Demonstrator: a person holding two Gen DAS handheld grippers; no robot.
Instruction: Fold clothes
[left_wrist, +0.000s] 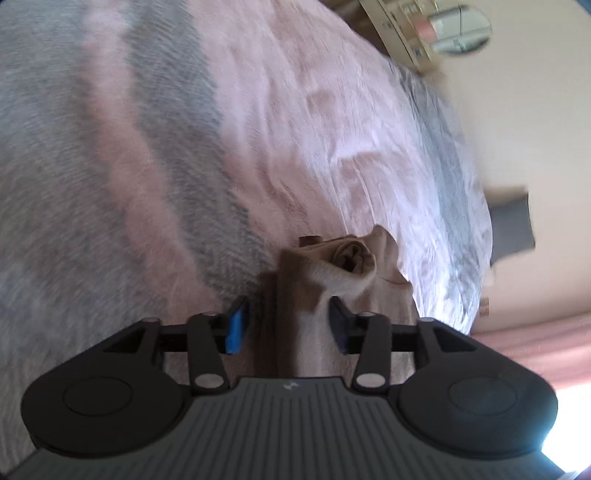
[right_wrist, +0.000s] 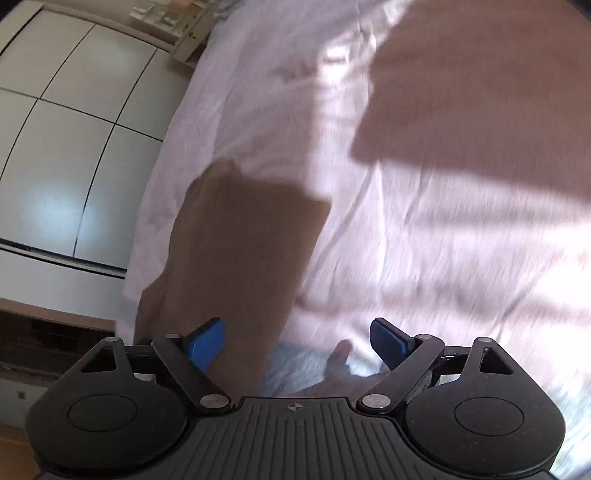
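Between the blue pads of the left gripper (left_wrist: 289, 324) a tan garment (left_wrist: 343, 273) was seen, bunched and rolled at its far end; the jaws stood apart, and whether cloth was pinched could not be told. At the right gripper (right_wrist: 297, 341) the jaws were spread wide, nothing grasped; a brown garment (right_wrist: 243, 236) hung or lay just beside the left pad, its surface flat, its edges blurred. Beyond both, the pink bedspread (left_wrist: 258, 110) was recorded, creased and sunlit. No finished, squared fold was visible; folding was judged incomplete, its stage not settled by these views.
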